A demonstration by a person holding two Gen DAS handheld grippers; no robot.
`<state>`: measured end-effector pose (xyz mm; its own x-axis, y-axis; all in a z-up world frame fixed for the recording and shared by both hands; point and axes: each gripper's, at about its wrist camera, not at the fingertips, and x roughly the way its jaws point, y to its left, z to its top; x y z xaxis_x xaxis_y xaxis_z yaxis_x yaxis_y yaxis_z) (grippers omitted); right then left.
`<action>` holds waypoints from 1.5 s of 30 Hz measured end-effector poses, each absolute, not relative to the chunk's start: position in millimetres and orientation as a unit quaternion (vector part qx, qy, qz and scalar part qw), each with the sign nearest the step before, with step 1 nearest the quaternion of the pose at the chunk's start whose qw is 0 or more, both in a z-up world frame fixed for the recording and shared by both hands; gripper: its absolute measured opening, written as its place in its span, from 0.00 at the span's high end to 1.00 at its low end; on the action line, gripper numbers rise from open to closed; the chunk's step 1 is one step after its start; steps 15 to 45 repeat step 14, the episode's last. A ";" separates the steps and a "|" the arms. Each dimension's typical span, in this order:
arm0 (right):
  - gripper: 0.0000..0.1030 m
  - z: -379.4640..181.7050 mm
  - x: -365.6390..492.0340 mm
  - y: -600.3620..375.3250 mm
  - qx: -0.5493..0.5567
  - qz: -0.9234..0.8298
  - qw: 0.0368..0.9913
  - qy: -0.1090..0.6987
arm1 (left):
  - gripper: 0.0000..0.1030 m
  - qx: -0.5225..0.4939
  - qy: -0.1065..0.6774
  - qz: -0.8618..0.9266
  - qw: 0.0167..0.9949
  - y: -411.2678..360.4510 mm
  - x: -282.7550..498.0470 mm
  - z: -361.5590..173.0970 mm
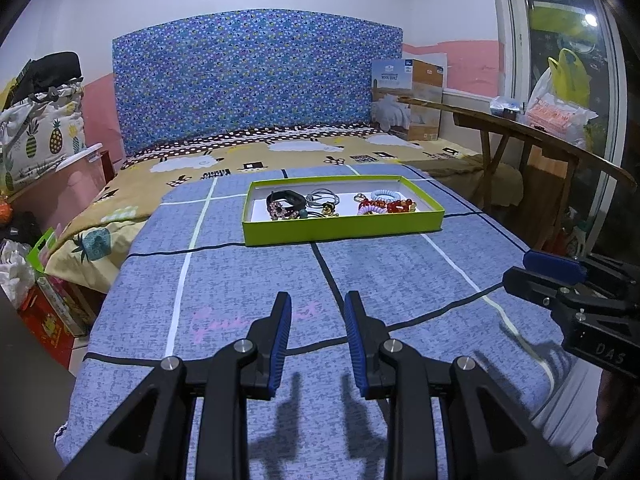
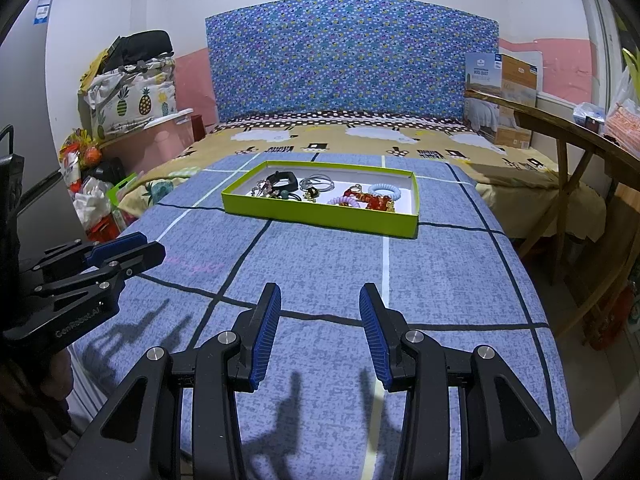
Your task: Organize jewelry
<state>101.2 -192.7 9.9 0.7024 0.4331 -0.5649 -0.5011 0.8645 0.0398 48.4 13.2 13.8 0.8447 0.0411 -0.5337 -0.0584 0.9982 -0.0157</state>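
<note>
Nearest the cameras, short of the green tray (image 1: 340, 232), the left gripper (image 1: 316, 344) and the right gripper (image 2: 318, 332) hover over the blue checked blanket (image 1: 400, 280); each has its jaws apart with nothing between them, and each casts a shadow on the cloth below. Both point toward the tray and stand well apart from it, a stance that keeps the whole tray in view of both lenses.

Farther on, the tray lies flat on the blanket, its long side facing the grippers. All the jewelry visible sits inside its white floor, none on the blanket around it. At the tray's left end lie a black band (image 1: 286, 198) and a dark beaded piece (image 1: 280, 212); near its middle, grey rings (image 1: 322, 196) and a small gold-and-black piece (image 1: 329, 210); at its right end, a red beaded bracelet (image 1: 394, 205), a lilac coil (image 1: 372, 211) and a pale blue coil (image 1: 385, 193). The pieces touch and overlap within loose clusters; no dividers show. Such a layout fits either a mixed lot awaiting sorting or a lot already gathered into the tray, and the views do not settle which.

Beyond the tray, the bed (image 1: 280, 156) runs to a blue patterned headboard (image 1: 256, 76). Right of the tray stands a wooden worktop (image 1: 520, 120) carrying plastic bags.
</note>
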 end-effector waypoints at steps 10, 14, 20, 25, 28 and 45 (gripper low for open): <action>0.59 10.3 101.0 -192.3 -0.059 0.253 0.921 0.290 | 0.72 -0.012 0.276 0.023 0.961 11.2 47.3 13.4; 0.59 10.9 101.3 -192.4 -0.059 0.254 0.921 0.291 | 0.72 -0.014 0.278 0.018 0.960 9.5 47.8 13.6; 0.59 10.9 101.3 -192.4 -0.059 0.254 0.921 0.291 | 0.72 -0.014 0.278 0.018 0.960 9.5 47.8 13.6; 0.59 10.9 101.3 -192.4 -0.059 0.254 0.921 0.291 | 0.72 -0.014 0.278 0.018 0.960 9.5 47.8 13.6; 0.59 10.9 101.3 -192.4 -0.059 0.254 0.921 0.291 | 0.72 -0.014 0.278 0.018 0.960 9.5 47.8 13.6; 0.59 10.9 101.3 -192.4 -0.059 0.254 0.921 0.291 | 0.72 -0.014 0.278 0.018 0.960 9.5 47.8 13.6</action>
